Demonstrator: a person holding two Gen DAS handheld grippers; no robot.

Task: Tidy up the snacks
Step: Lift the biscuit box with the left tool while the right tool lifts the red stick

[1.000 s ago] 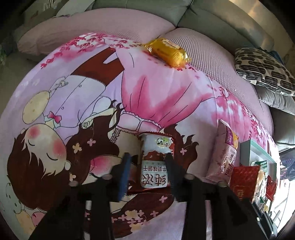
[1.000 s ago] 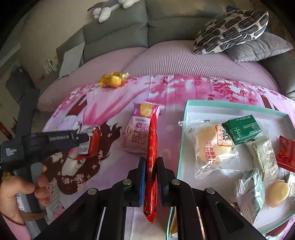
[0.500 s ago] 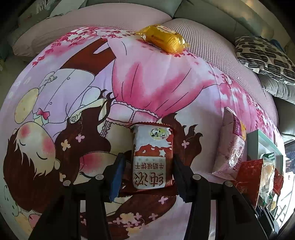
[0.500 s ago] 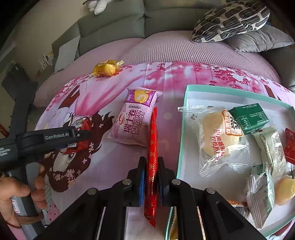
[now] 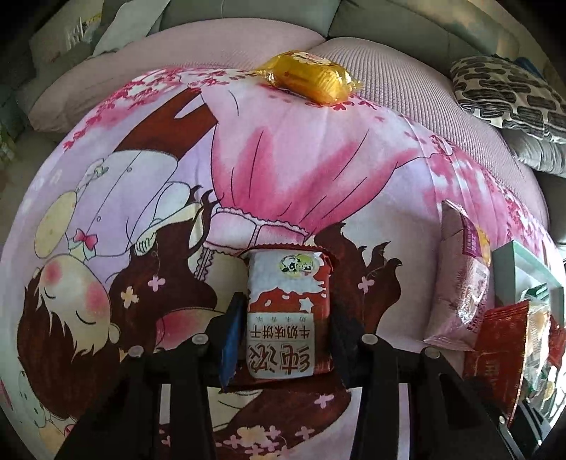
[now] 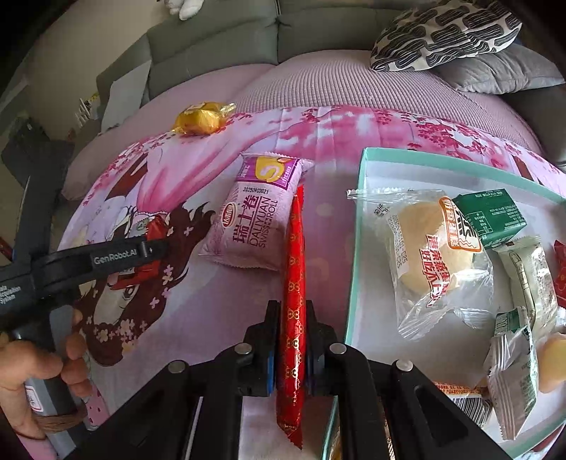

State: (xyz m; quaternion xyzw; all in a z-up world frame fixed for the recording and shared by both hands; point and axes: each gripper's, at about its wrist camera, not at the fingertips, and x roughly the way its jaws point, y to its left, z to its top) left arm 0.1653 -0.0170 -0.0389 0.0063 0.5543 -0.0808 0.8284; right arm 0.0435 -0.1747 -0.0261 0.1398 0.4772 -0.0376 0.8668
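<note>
Left wrist view: the left gripper points steeply down at a red-and-white biscuit packet lying flat on a pink cartoon-print blanket. The packet sits between the two black fingers; the jaws have just been closing, and the fingers stand against its two long sides in a grasp. A golden-yellow foil-wrapped snack lies well apart at the far edge of the blanket, where it meets a mauve ribbed sofa cover. A pink-and-purple swiss-roll packet lies to the right, near the teal-rimmed shallow tray.

Right wrist view: the right gripper is clenched on a long red foil stick packet with gold print, held edge-on and pointing away from the camera between the swiss-roll packet and the left rim of the tray. Inside the tray lie a clear bag holding a pale round bun, a dark green carton, and several small white-and-green sachets. At left, a person's hand holds the handle of the left gripper, which covers most of the biscuit packet. The yellow snack rests at the blanket's far edge. A black-and-white patterned cushion leans on a grey cushion.
</note>
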